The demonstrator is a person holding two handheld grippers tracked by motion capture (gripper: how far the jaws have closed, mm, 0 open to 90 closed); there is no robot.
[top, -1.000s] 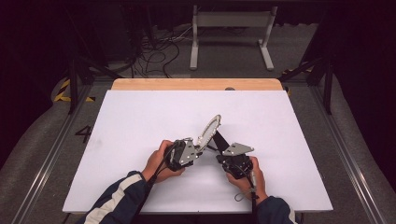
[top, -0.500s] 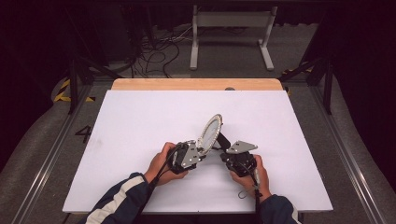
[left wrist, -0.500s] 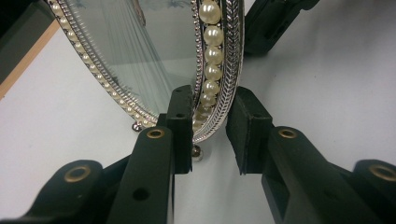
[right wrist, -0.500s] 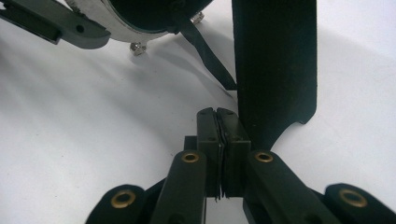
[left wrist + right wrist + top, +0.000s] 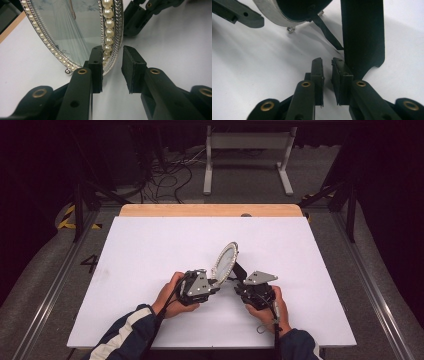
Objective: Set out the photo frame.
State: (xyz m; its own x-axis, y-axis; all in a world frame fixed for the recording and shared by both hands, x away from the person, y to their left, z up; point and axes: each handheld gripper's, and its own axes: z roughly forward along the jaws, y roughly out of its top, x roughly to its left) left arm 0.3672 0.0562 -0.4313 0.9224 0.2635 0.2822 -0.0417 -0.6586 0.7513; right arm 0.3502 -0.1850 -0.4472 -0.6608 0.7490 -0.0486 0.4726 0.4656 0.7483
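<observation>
An oval picture frame [image 5: 225,261] with a pearl rim [image 5: 109,37] stands tilted on the white table [image 5: 150,250], propped on its black back stand [image 5: 362,37]. My left gripper [image 5: 216,281] has its jaws on either side of the frame's lower rim. Its left pad [image 5: 96,70] lies against the glass side, and the right pad [image 5: 132,68] stands off with a gap. My right gripper [image 5: 327,72] is behind the frame [image 5: 277,12], next to the stand; its jaws have just been opening and stand slightly apart with nothing between them.
A wooden strip [image 5: 210,210] edges the far side of the table. Beyond it are a white metal stand [image 5: 247,155] and cables [image 5: 170,180] on the floor. Rails run along both sides of the table. The person's hands rest on the near half of the table.
</observation>
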